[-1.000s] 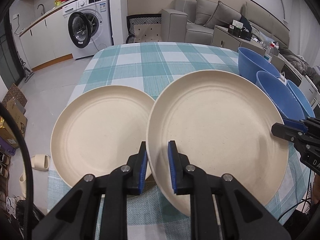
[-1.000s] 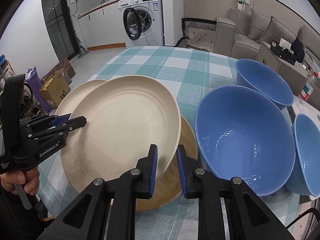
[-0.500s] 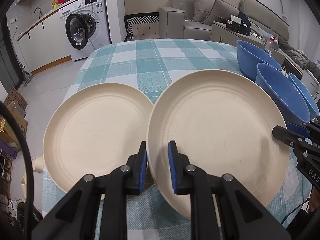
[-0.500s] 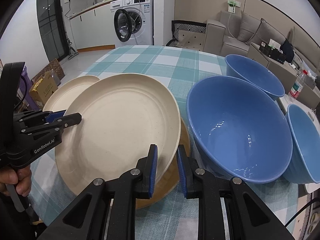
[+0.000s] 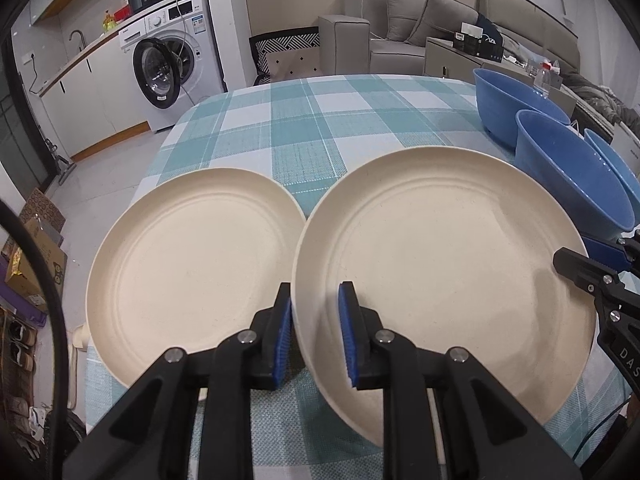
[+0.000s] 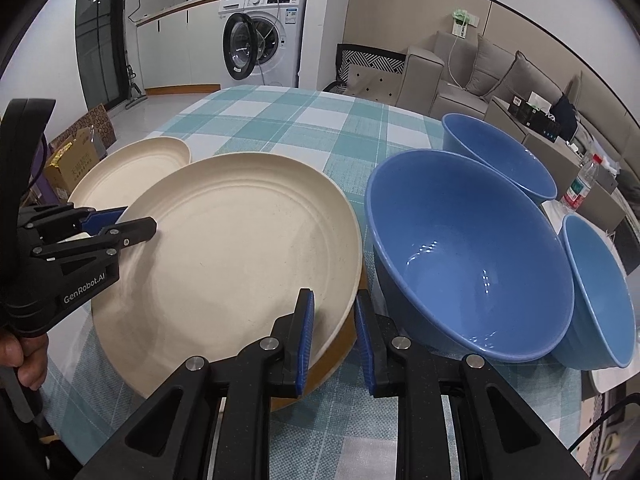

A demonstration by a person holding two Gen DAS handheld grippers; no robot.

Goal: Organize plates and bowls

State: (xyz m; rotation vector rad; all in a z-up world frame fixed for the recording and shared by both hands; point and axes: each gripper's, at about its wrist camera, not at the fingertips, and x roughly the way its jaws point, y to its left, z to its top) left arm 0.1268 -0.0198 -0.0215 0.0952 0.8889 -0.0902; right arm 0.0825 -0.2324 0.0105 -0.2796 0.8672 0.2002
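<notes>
A cream plate (image 5: 444,256) is held off the table by both grippers. My left gripper (image 5: 314,332) is shut on its left rim, and my right gripper (image 6: 334,334) is shut on its right rim (image 6: 240,256). A second cream plate (image 5: 192,272) lies on the checked tablecloth to the left, also visible in the right wrist view (image 6: 128,172). A brown plate edge (image 6: 340,354) shows under the held plate. Three blue bowls stand to the right: a large near one (image 6: 472,256), a far one (image 6: 500,160) and one at the right edge (image 6: 600,288).
The table (image 5: 320,120) has a teal checked cloth; its left edge drops to the floor with boxes (image 5: 36,256). A plastic bottle (image 6: 580,184) stands beyond the bowls. A washing machine (image 5: 176,60) and sofa (image 5: 420,28) are in the background.
The held plate has risen and levelled slightly with both grippers still on it. The views have pulled back a little, so the bowls and left plate look farther off.
</notes>
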